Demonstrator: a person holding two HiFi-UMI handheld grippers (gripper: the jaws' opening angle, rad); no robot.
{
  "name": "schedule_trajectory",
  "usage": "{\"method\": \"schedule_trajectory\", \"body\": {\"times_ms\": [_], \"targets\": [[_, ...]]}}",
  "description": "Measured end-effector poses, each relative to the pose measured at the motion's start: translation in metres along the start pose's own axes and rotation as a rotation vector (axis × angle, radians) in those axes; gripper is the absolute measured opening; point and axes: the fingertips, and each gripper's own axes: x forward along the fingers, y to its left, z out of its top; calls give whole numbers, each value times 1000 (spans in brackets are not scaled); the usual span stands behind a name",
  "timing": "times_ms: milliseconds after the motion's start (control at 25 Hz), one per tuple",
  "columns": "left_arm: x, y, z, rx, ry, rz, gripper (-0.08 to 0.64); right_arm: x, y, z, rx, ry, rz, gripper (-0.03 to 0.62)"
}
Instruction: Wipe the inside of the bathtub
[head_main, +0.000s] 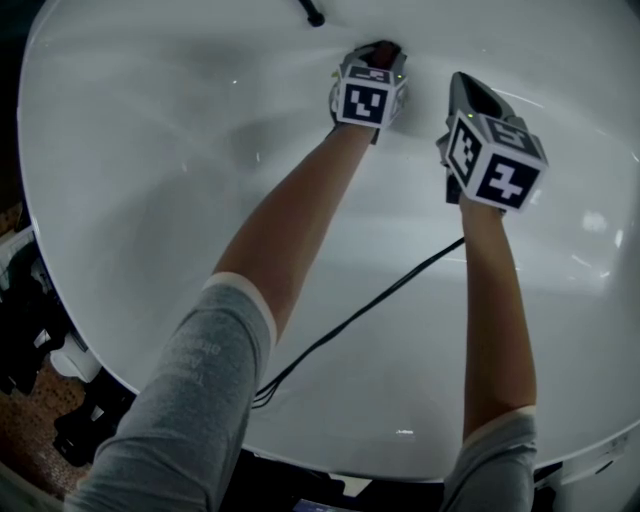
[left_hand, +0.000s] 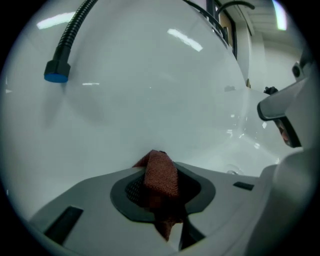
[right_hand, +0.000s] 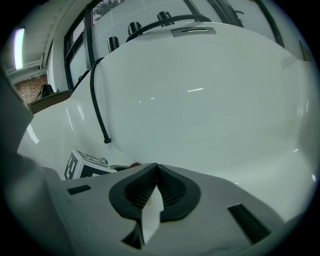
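Observation:
The white bathtub (head_main: 180, 180) fills the head view, and both of my arms reach down into it. A red-brown cloth (left_hand: 161, 177) is clamped in my left gripper (left_hand: 160, 162), its folded end poking past the jaw tips against the tub wall (left_hand: 150, 90). In the head view that left gripper (head_main: 381, 52) is at the top centre with the cloth (head_main: 386, 47) at its tip. To its right my right gripper (head_main: 463, 82) hovers over the tub floor. Its jaws meet at the tips in the right gripper view (right_hand: 157, 167), with nothing held.
A black shower hose (right_hand: 96, 95) hangs down the tub wall; its end (left_hand: 56, 74) is blue-tipped and lies left of the cloth. A thin black cable (head_main: 350, 320) crosses the tub floor toward the near rim. Tap fittings (right_hand: 135, 26) stand on the far rim.

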Motion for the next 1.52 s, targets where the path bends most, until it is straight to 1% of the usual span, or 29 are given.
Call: {"method": "schedule_trajectory", "body": {"times_ms": [40, 160, 200, 280, 360, 480, 560, 640, 840, 960, 1080, 1160, 1240, 1360, 1440, 1520], "targets": [[-2, 11, -6, -10, 19, 23, 92, 0, 0, 0, 0, 1, -1, 6], [-19, 65, -32, -88, 97, 144, 92, -1, -3, -1, 3, 0, 0, 6], [-25, 81, -37, -99, 108, 162, 92, -1, -3, -2, 6, -1, -1, 6], [-35, 102, -48, -101, 127, 172, 92, 0, -4, -4, 14, 2, -6, 6], [-40, 107, -56, -117, 137, 168, 92, 0, -2, -8, 21, 8, -7, 6], [-32, 86, -60, -121, 136, 143, 92, -1, 1, -12, 16, 17, -3, 6], [-23, 58, -60, -111, 142, 90, 92, -3, -2, -13, 16, 20, -8, 6], [-15, 28, -64, -118, 158, 33, 92, -6, -8, -14, 18, 20, -18, 6], [-6, -31, -68, -104, 150, -25, 92, -15, -29, -20, 40, 21, -46, 6], [-2, -60, -70, -72, 151, -60, 92, -18, -34, -23, 49, 23, -54, 6], [1, -79, -71, -35, 160, -85, 92, -19, -35, -22, 47, 23, -55, 6], [3, -81, -69, -27, 162, -98, 92, -18, -35, -20, 46, 19, -55, 6], [6, -72, -64, -25, 162, -102, 92, -18, -34, -20, 44, 18, -55, 6], [12, -33, -52, -62, 158, -38, 92, -14, -27, -21, 36, 22, -48, 6], [13, -19, -48, -61, 161, -42, 92, -13, -28, -22, 35, 23, -48, 6], [8, -6, -46, -69, 126, -34, 93, -13, -31, -23, 42, 26, -53, 6]]}}
